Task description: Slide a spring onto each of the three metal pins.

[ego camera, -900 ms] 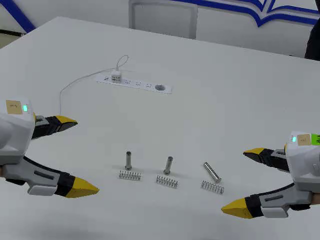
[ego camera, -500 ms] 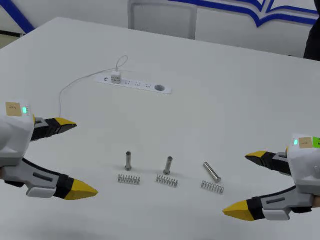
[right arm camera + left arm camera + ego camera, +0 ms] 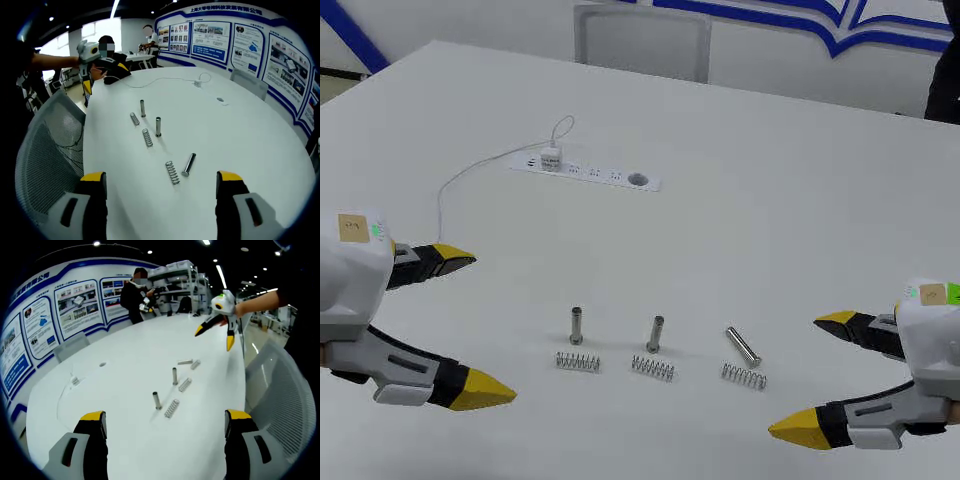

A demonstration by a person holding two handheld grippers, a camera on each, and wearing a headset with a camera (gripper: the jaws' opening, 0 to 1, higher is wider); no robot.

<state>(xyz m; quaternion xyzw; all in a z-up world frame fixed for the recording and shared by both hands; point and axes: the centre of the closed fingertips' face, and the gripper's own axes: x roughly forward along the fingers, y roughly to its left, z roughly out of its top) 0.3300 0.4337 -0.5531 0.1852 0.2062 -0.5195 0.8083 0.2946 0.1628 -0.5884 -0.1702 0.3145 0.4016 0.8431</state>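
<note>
At edges, left claw, right claw lie cropped.

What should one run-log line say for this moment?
left gripper: open, empty | right gripper: open, empty | pins: two upright, one lying | springs: three on table, none fitted

The worktop is plain white. The three pins and the three springs are silver-grey metal. The left tongs and the right tongs have white bodies, black jaws and yellow tips, each with a tan label and a green light. The power strip is white. The wall is white with blue bands
</note>
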